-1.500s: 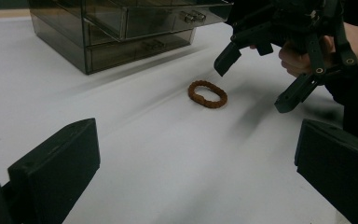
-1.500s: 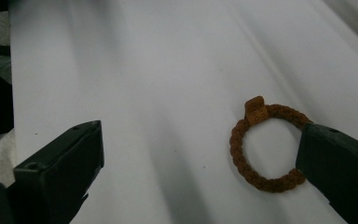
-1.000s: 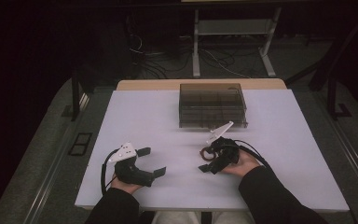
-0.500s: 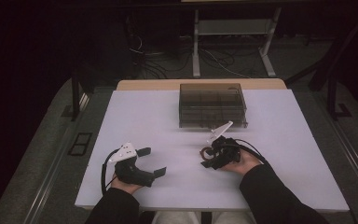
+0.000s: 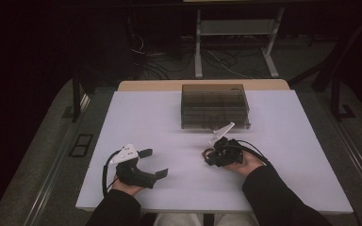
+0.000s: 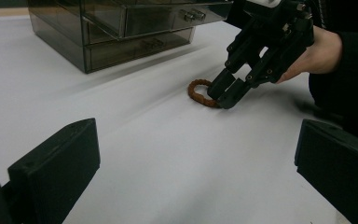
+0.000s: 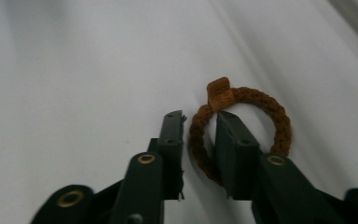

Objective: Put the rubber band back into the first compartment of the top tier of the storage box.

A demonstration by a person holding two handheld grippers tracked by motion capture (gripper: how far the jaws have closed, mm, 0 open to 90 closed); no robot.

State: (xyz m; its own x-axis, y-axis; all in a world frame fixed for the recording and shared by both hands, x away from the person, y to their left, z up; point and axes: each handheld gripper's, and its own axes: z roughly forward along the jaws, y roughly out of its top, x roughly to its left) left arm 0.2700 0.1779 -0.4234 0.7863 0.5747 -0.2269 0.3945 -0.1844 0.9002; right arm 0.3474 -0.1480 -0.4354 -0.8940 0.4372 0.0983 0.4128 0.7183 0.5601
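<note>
A brown braided ring (image 7: pixel 279 121) with a small tag lies flat on the white table (image 5: pixel 146 117), in front of the drawer box. My right gripper (image 7: pixel 200 116) points down at the ring (image 5: pixel 207 153); one jaw stands inside the loop and the other outside, with the ring's band between them. These jaws have just been closing, and a thin gap still shows beside the band. From the left gripper view the right gripper (image 6: pixel 228 95) rests its tips on the ring (image 6: pixel 200 93). My left gripper (image 5: pixel 154 163) lies near the table's front left, open and holding nothing.
A smoky transparent drawer box (image 5: pixel 214 106) with small drawers stands at the back middle of the table, also seen from the left gripper view (image 6: pixel 121 28). Dark floor, cables and a metal stand lie beyond the far edge.
The right gripper's jaws have drawn together around the ring's band. Both hands have stayed in place, and the left gripper looks the same.
</note>
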